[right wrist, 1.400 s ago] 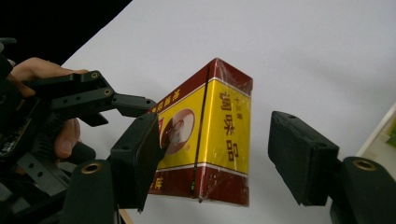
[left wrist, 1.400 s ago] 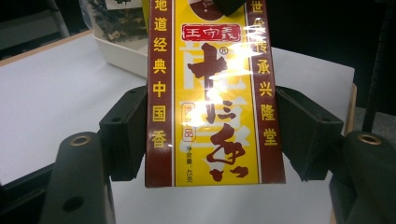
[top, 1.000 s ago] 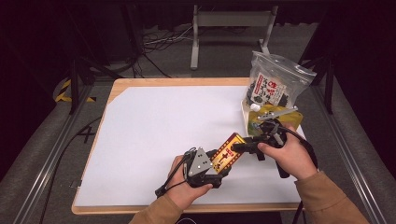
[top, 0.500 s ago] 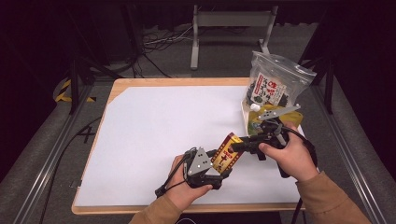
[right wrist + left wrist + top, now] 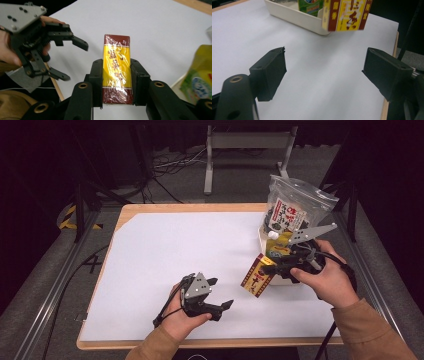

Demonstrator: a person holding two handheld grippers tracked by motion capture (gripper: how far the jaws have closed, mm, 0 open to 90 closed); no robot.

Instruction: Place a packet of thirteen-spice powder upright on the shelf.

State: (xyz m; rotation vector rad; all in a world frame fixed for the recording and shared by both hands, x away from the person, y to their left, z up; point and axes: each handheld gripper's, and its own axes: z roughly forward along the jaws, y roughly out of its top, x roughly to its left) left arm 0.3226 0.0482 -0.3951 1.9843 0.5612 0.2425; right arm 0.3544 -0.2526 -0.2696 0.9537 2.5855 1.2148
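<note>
The red-and-yellow box (image 5: 258, 276) is up off the counter (image 5: 165, 250) right now, pinched across its narrow width by the right hand-held gripper (image 5: 270, 269), and in the right gripper view we see both black jaws pressed flat against the wrapped sides of the box (image 5: 117, 67), its long axis running straight out along the jaws and away from the hand. It hangs over the white sheet near the counter's right edge, just short of the white tray (image 5: 285, 281) where a green-and-yellow pouch (image 5: 278, 245) and a tall clear bag (image 5: 292, 210) stand. The left hand-held gripper (image 5: 222, 295) sits low near the counter's front edge, jaws spread wide with nothing between them; in the left gripper view we look along those parted jaws at bare sheet, with the box (image 5: 345, 15) floating above and beyond them and the tray (image 5: 294, 17) behind it. So here is the relation we think matters: the box lies ahead of and to the right of the empty gripper, clear of it, and the tray lies just beyond the box on the right hand's side. We judge the right hand far the nearer to that tray, and a short carry toward the right edge would bring the box over it.
</note>
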